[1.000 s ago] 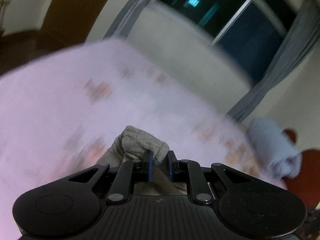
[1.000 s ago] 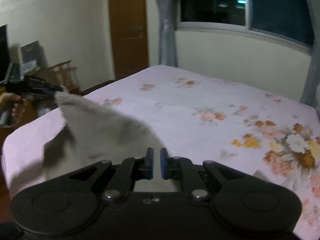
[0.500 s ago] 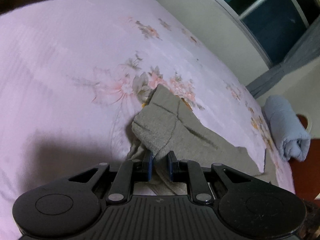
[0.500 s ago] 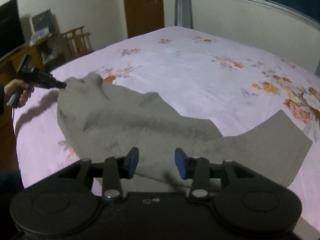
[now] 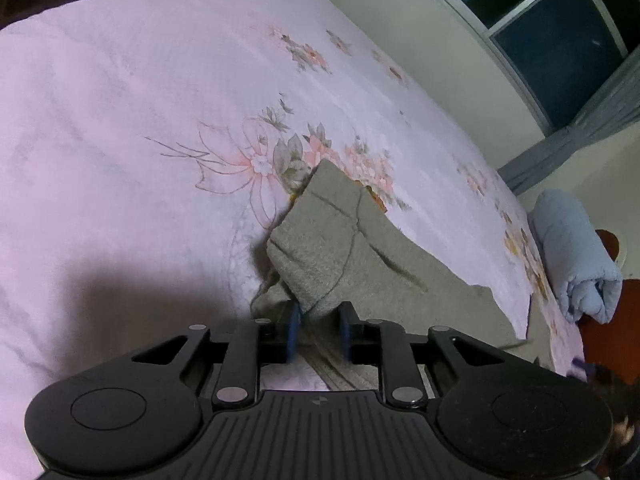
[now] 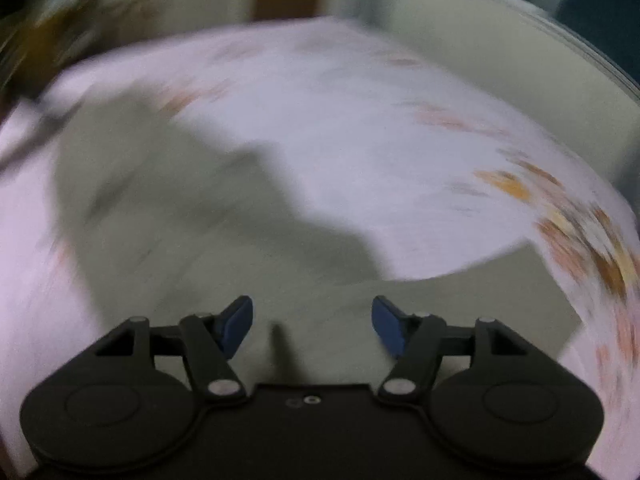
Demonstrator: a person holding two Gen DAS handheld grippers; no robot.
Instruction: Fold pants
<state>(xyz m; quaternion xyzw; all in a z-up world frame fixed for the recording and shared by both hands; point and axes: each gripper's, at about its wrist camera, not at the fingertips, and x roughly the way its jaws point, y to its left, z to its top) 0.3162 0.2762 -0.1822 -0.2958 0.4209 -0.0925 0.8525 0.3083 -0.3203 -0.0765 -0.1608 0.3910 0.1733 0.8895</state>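
Grey pants (image 5: 360, 264) lie spread on a pink floral bedsheet (image 5: 120, 120). My left gripper (image 5: 319, 330) is shut on a bunched corner of the pants, which stands up between its blue pads, low over the bed. In the blurred right wrist view the pants (image 6: 192, 240) spread across the sheet from the left to just in front of my right gripper (image 6: 312, 326). That gripper is open and empty, just above the fabric.
A rolled light-blue blanket (image 5: 572, 256) lies at the bed's far right edge beside a red-brown seat (image 5: 612, 320). A window with grey curtains (image 5: 560, 40) is behind the bed. The sheet (image 6: 360, 140) stretches beyond the pants.
My right gripper let go of the pants, opened wide and is swinging fast. My left gripper lowered its corner of the pants to the bed and still holds it.
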